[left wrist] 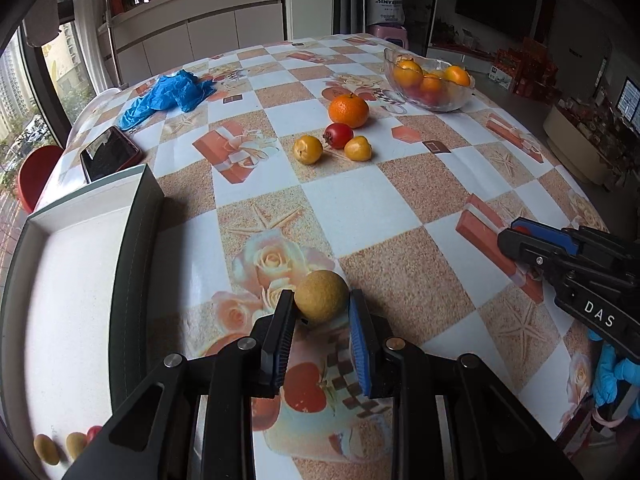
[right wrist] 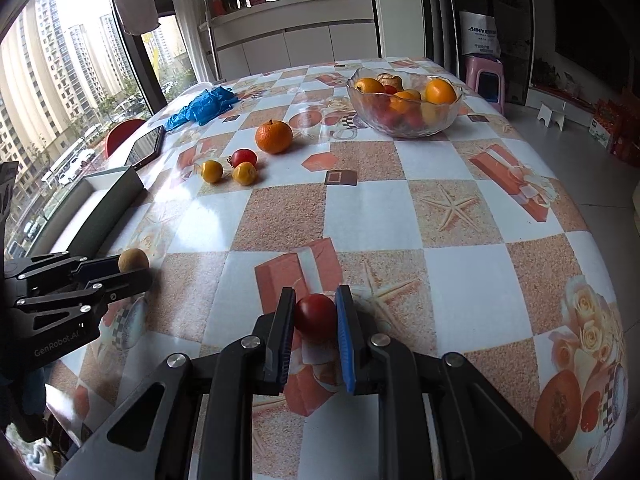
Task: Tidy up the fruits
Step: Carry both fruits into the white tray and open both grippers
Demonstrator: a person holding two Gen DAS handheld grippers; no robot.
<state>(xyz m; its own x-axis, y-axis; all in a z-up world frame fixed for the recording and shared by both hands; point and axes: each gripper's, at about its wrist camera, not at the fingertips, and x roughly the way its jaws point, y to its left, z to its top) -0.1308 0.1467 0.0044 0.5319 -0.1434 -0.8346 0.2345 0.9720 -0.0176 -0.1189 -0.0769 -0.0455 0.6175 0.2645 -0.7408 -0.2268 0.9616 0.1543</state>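
Both your grippers carry fruit over the tabletop.

Left wrist view: your left gripper (left wrist: 322,306), lower centre, has jaws clamped on a firm, rough-skinned longan (left wrist: 321,296).
Right wrist view: your right gripper (right wrist: 316,310) pinches a smooth, soft red fruit (right wrist: 315,317); squeeze gently across its middle.

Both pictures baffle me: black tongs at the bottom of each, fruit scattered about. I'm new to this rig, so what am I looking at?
Each picture comes from a camera on a hand-held two-finger gripper, looking along its fingers. In the left wrist view, the left gripper pinches a tan round fruit beside a white tray. In the right wrist view, the right gripper pinches a red fruit. On the checked tablecloth lie an orange, three small fruits, a phone, blue gloves and a glass bowl of fruit.
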